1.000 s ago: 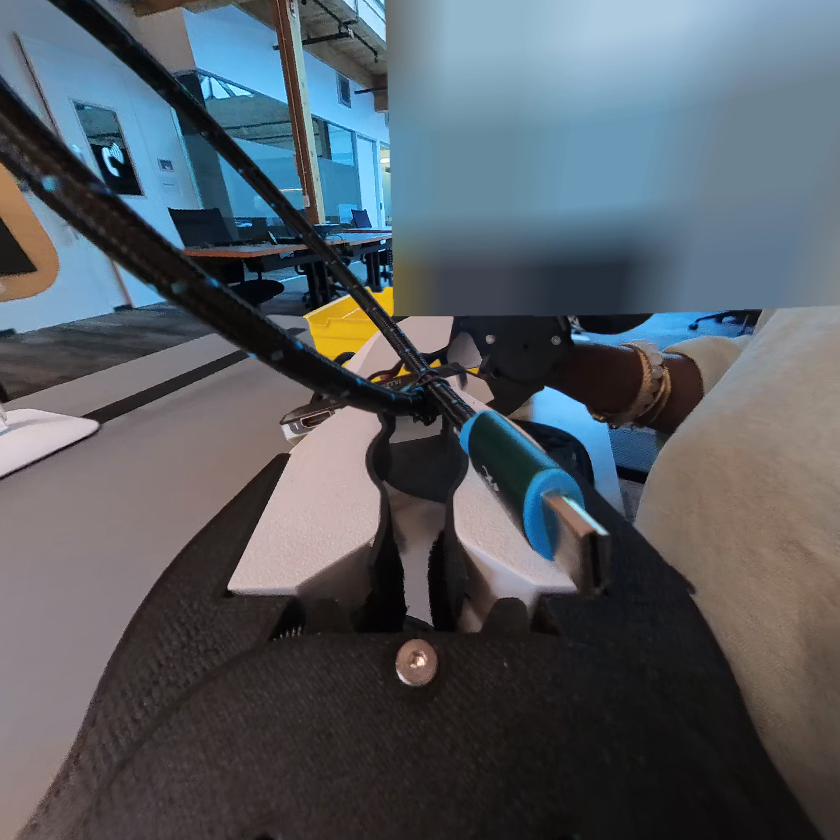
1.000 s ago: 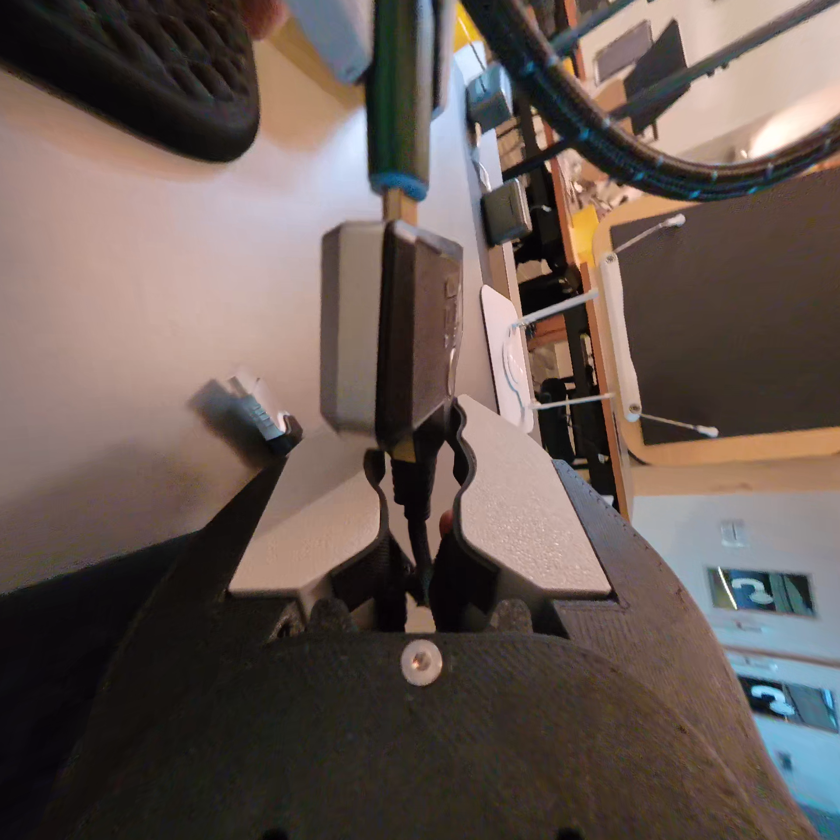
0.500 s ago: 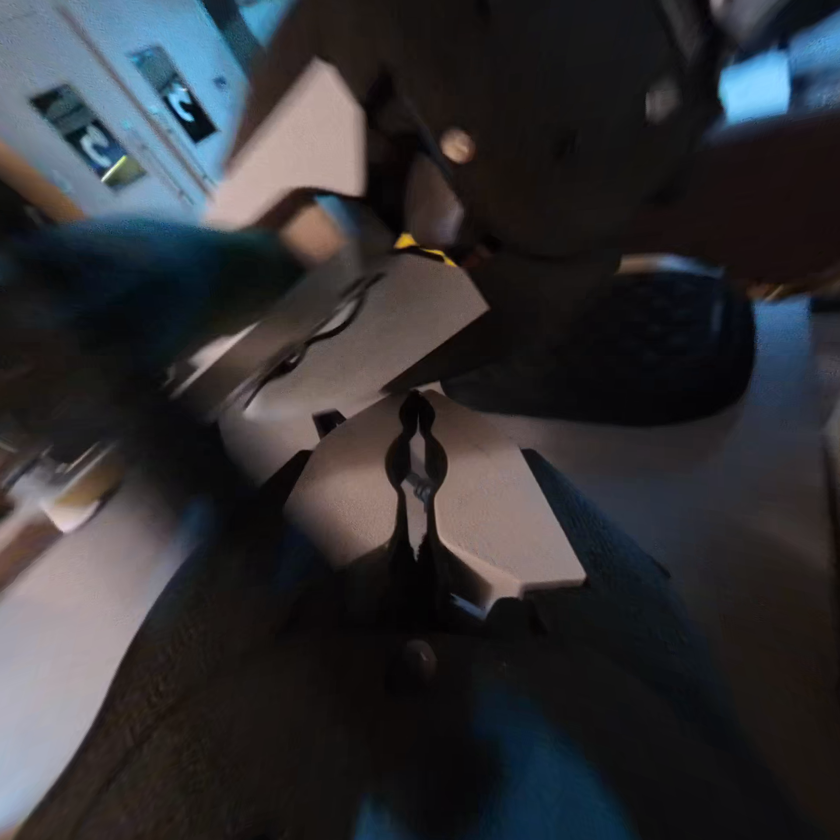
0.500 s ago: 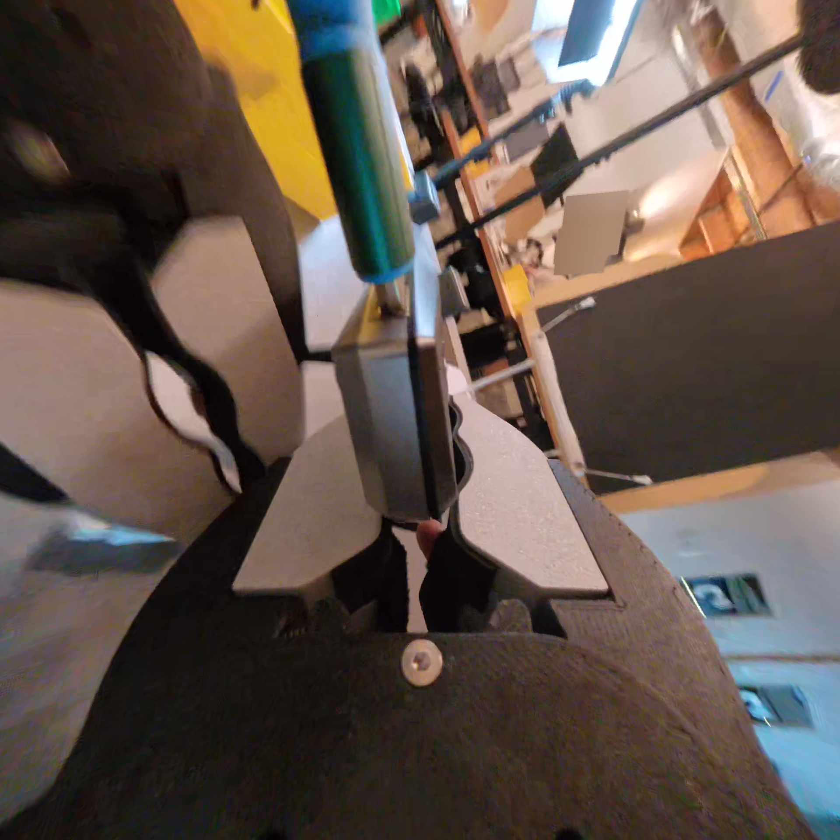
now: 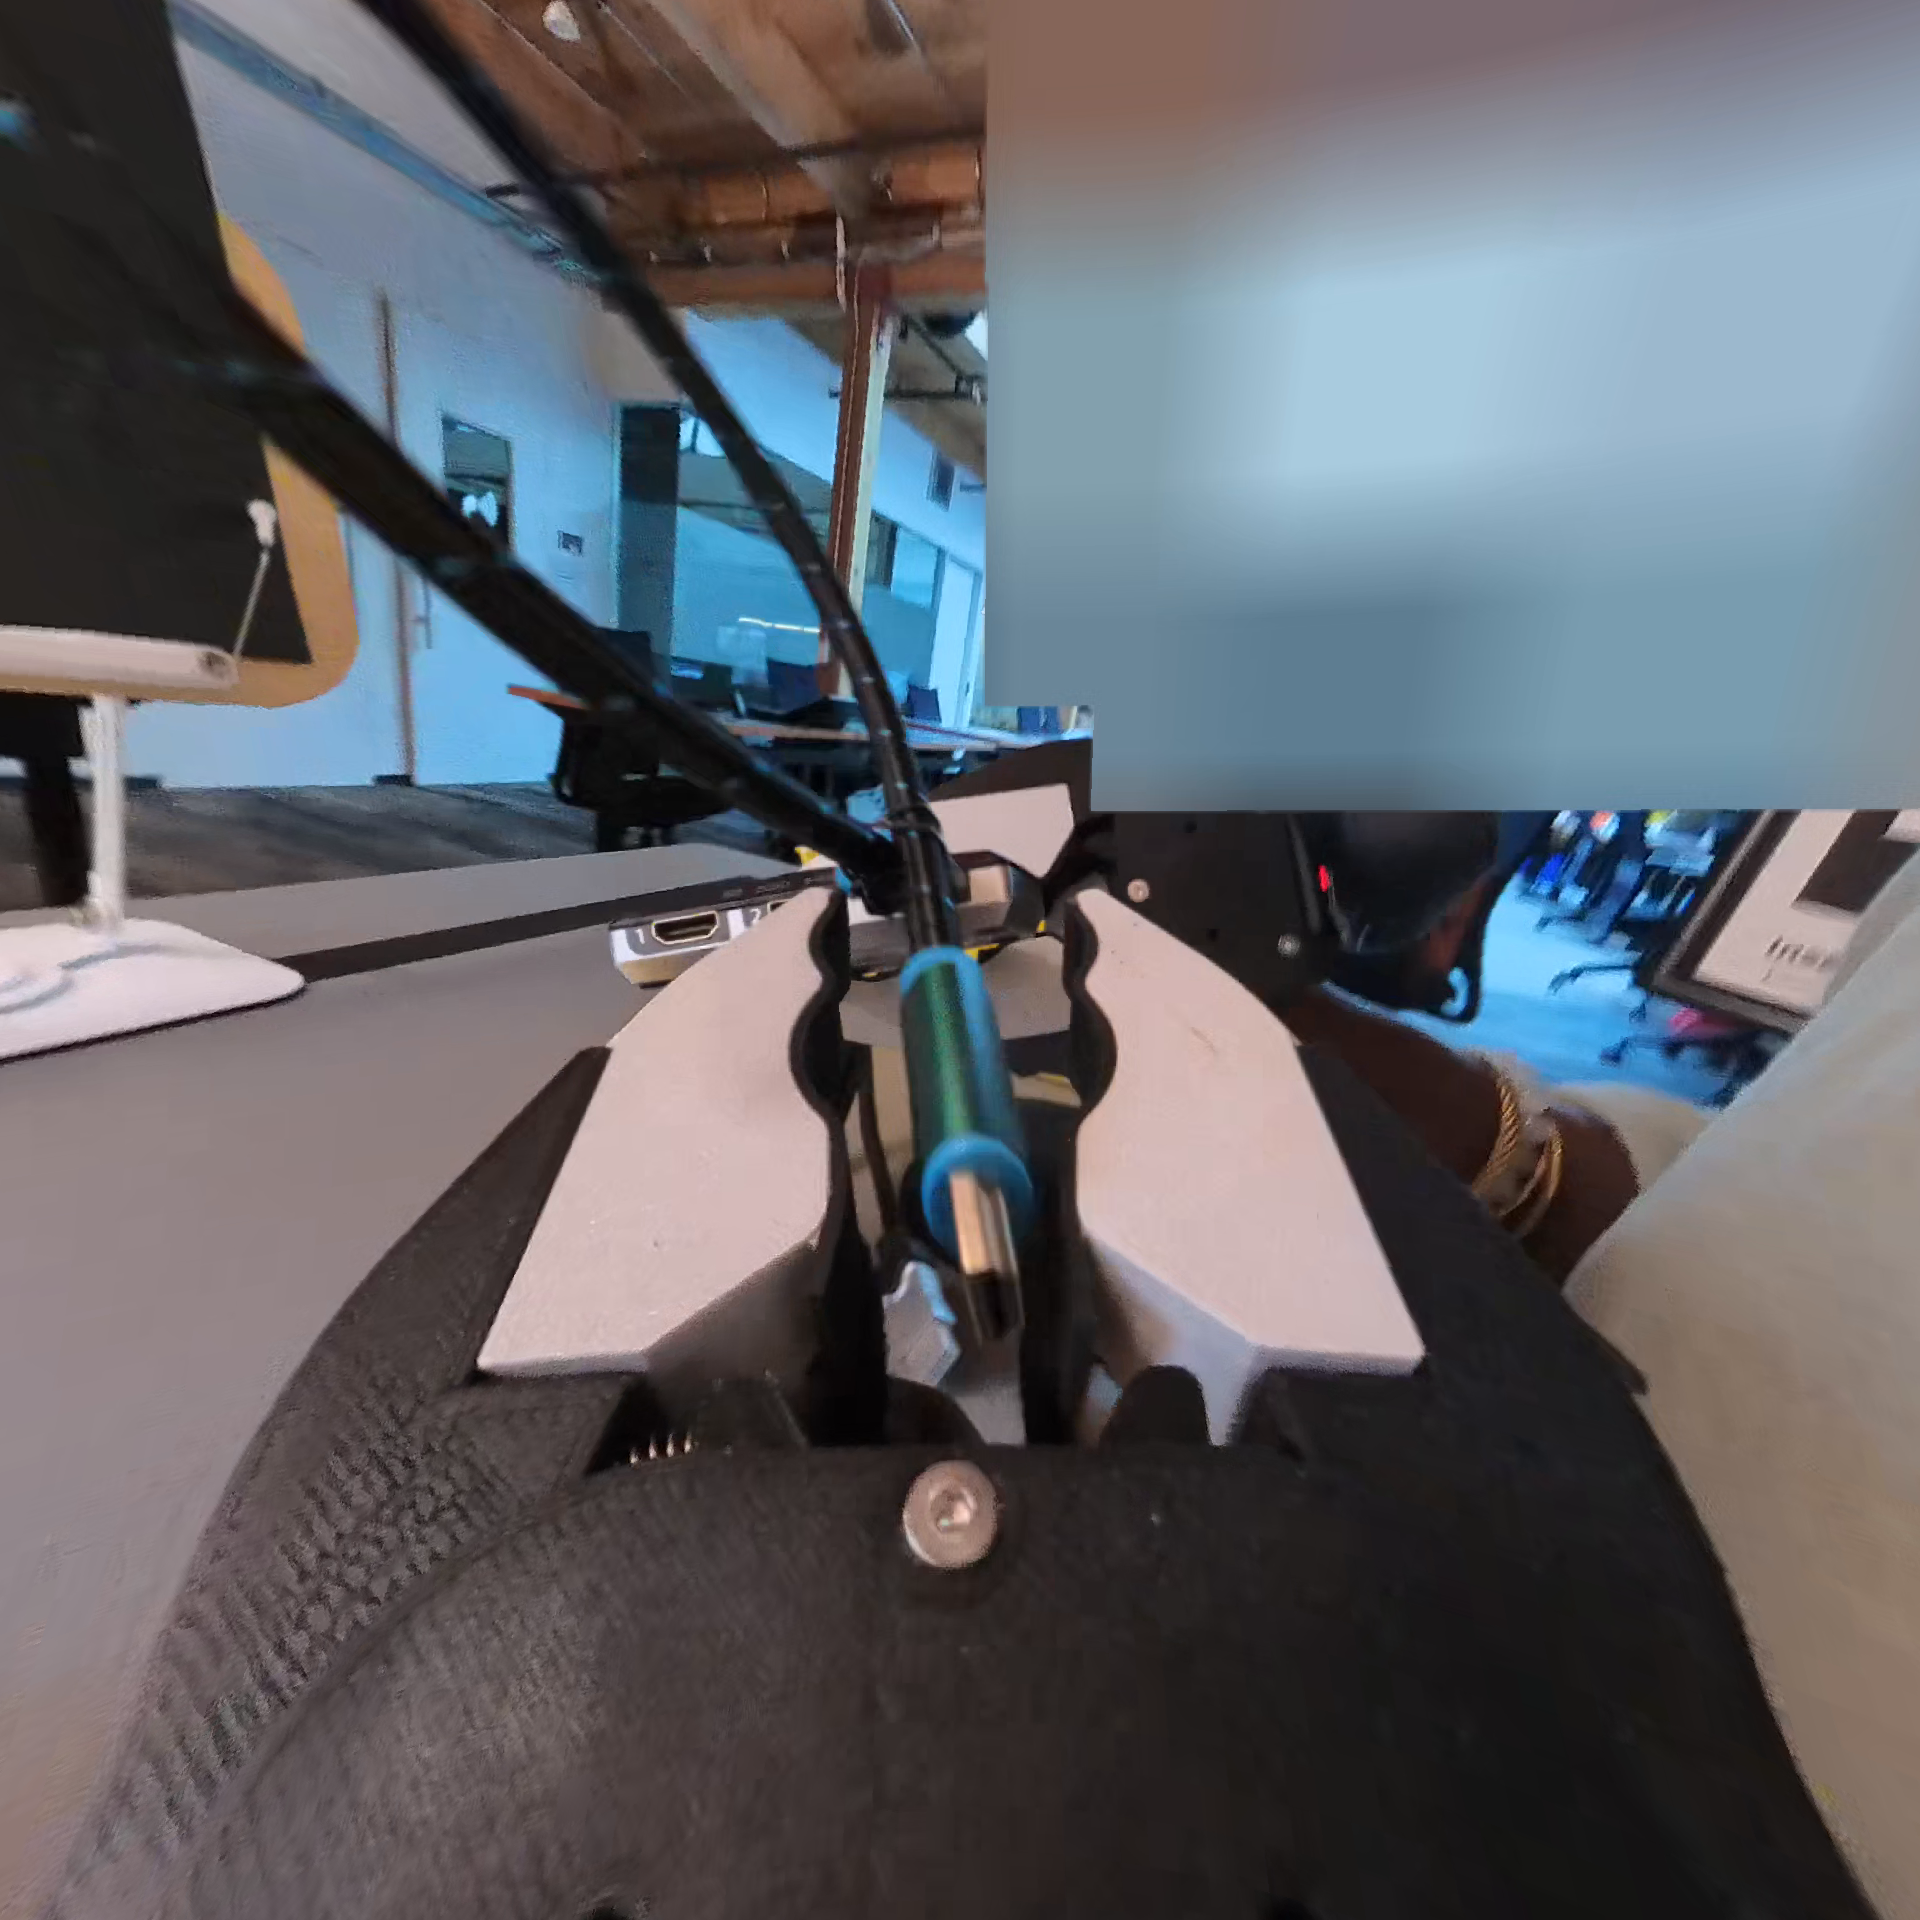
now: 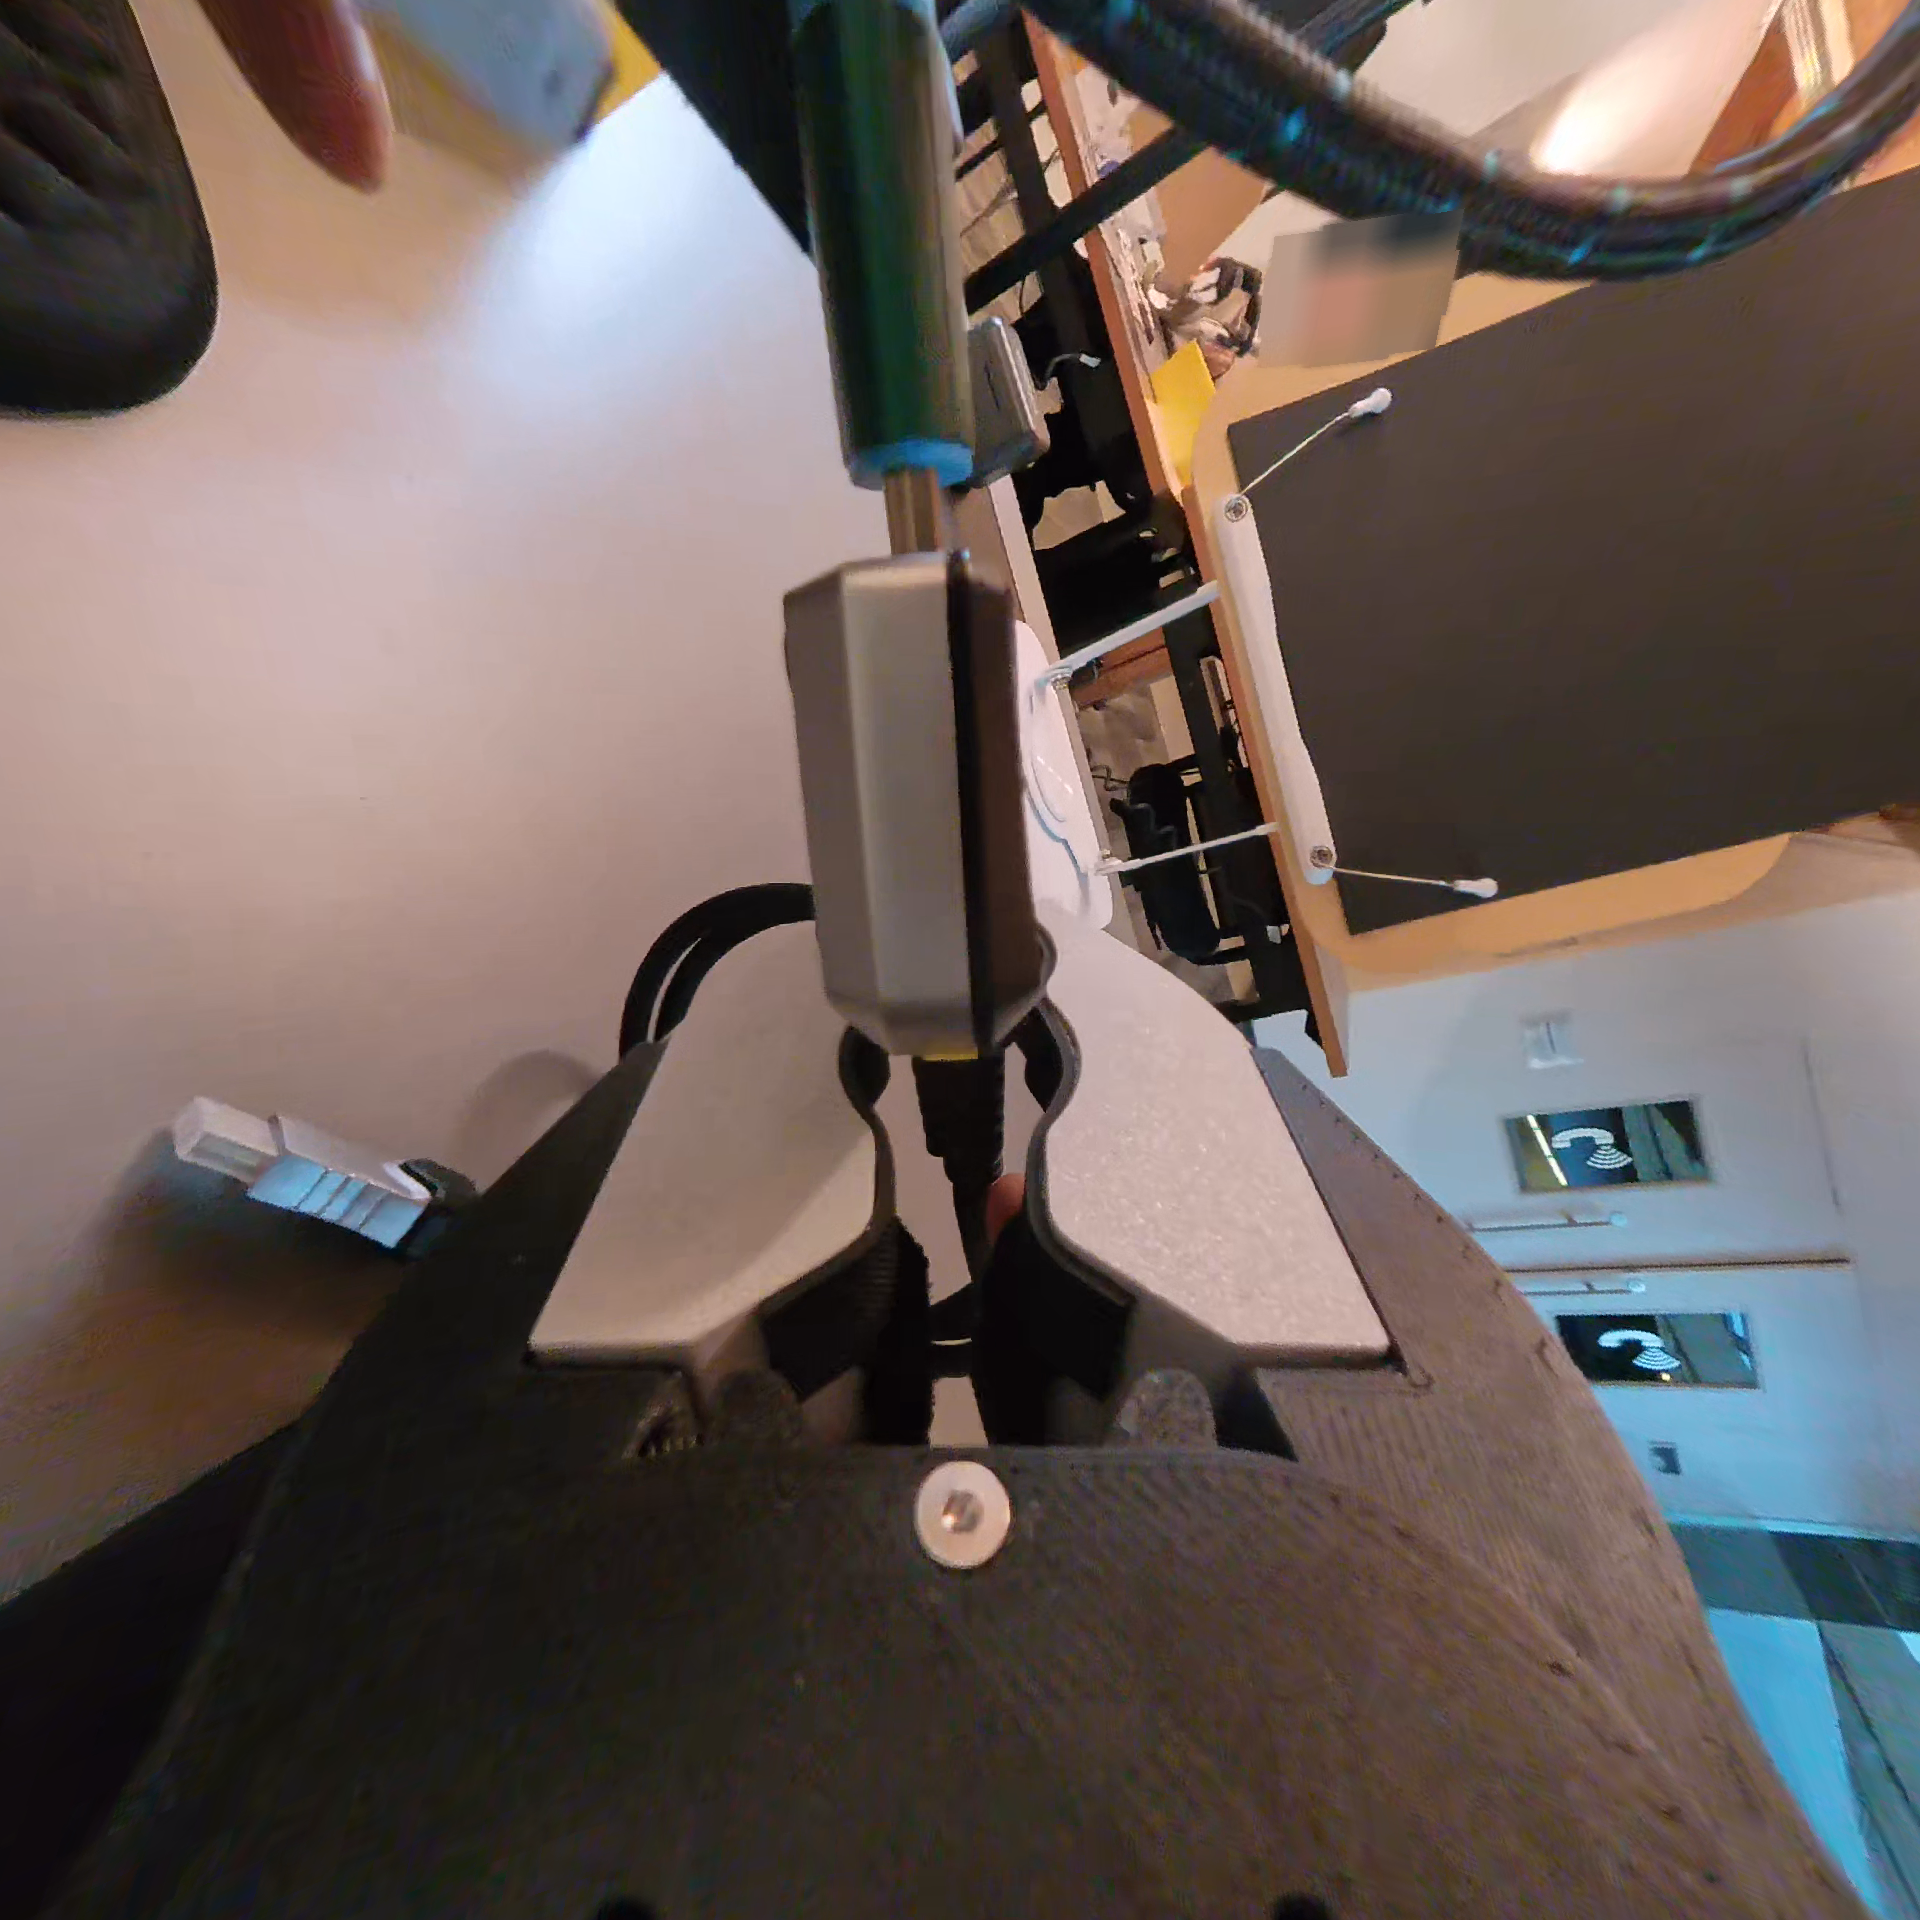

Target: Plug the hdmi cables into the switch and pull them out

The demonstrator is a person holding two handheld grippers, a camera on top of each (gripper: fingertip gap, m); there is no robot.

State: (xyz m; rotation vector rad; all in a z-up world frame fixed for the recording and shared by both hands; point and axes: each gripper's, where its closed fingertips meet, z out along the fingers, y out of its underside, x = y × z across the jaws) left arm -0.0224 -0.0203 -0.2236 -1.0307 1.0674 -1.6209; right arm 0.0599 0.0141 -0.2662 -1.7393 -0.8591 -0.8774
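Observation:
In the left wrist view my left gripper (image 5: 951,904) is open. A loose green HDMI plug with blue rings (image 5: 956,1091) lies between its fingers without being pinched, metal end toward the camera. Beyond the fingertips is the grey switch (image 5: 717,935) with an empty port facing me, held by the right gripper (image 5: 1226,883). In the right wrist view my right gripper (image 6: 951,1039) is shut on the black plug (image 6: 961,1122) at the near end of the switch (image 6: 894,810). A second green HDMI plug (image 6: 894,260) sits in the switch's far end, some metal showing.
Black braided cables (image 5: 520,613) run up and left from the switch. A white stand base (image 5: 114,987) and a black board (image 5: 104,416) stand at the left. A clear connector (image 6: 301,1174) lies on the grey table (image 6: 416,623). A person's arm (image 5: 1507,1153) is at the right. The gap from one gripper's tips to the other's is roughly 10 centimetres.
The left gripper was shut and swinging fast half a second ago; now it is open with the loose green plug between its fingers. The right gripper still holds the switch, which has turned.

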